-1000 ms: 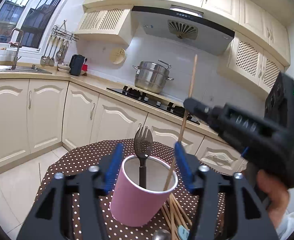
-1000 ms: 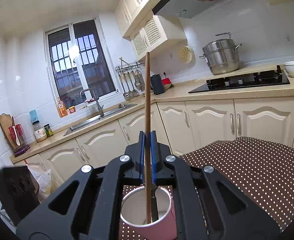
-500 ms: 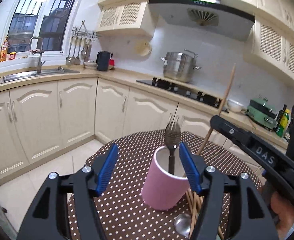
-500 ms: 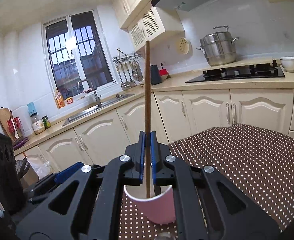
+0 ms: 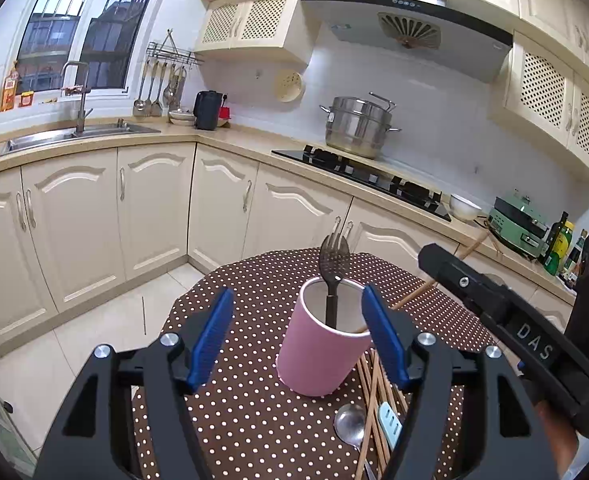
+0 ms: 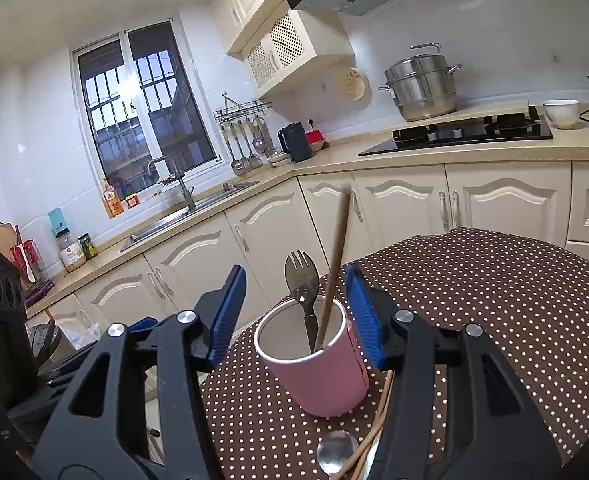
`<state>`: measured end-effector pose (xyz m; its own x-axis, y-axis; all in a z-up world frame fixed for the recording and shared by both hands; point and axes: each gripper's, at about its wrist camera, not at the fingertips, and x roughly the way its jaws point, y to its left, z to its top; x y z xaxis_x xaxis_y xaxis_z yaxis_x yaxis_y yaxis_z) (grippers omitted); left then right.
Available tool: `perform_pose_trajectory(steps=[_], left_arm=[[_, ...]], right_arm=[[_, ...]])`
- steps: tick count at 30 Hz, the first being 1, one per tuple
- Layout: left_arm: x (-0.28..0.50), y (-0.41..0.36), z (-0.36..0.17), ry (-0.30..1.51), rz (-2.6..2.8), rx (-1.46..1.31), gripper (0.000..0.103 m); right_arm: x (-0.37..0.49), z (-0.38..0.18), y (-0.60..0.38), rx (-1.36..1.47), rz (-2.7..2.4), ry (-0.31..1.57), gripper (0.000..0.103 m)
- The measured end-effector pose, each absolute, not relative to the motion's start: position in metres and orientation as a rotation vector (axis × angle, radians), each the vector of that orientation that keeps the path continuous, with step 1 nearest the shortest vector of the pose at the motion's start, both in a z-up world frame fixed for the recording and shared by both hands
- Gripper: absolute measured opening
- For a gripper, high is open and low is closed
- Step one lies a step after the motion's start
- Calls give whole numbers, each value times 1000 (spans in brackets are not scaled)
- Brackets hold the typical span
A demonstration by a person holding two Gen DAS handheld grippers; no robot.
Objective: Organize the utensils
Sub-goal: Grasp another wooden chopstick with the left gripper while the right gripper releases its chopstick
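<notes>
Two utensils stand in one pink cup (image 5: 318,354) on a brown polka-dot tablecloth (image 5: 254,412).

Left wrist view:
- Black spork (image 5: 334,258): long axis close to upright, tines up, handle down inside the cup.
- Wooden chopstick (image 5: 410,294): long, thin, light brown; lower end in the cup at its right rim, shaft tilted steeply up and to the right, its top passing behind the right gripper's black body.
- Left gripper (image 5: 296,336): blue pads wide apart, either side of the cup with a gap on both sides; its jaws have just been opening.
- Loose chopsticks (image 5: 374,396), a bundle lying flat to the right of the cup, long axes running toward the camera; a metal spoon (image 5: 350,426) bowl-up beside them; a pale blue item next to it, too little visible to identify.

Right wrist view:
- Right gripper (image 6: 294,312): pads apart, clear of the chopstick (image 6: 336,272), which leans free against the cup (image 6: 318,376) rim, top tipped slightly right; jaws have just been opening.
- Spork (image 6: 302,280) just left of it, tines up.
- Spoon (image 6: 336,454) and loose chopsticks (image 6: 374,428) lie on the cloth (image 6: 494,300) below the cup, partly hidden by the gripper.
</notes>
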<state>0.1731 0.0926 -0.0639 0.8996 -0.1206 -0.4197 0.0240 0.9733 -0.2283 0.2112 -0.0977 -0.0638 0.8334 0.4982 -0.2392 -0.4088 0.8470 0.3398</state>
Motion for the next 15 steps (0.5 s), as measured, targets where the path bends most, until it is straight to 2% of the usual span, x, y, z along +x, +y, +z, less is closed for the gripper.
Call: perform_pose_trajectory(steps=[3,9,15], left_arm=[[169,89,-62,465,-89,-216,68],[164,79,-66,525,-133,-202,69],[169,51,-81,666,-204,-99,70]], right_arm=[[205,-62,-107,301,477,324,57],[192,-63,-130,318,443,323,60],[182,-75,-158,335,409,370,62]])
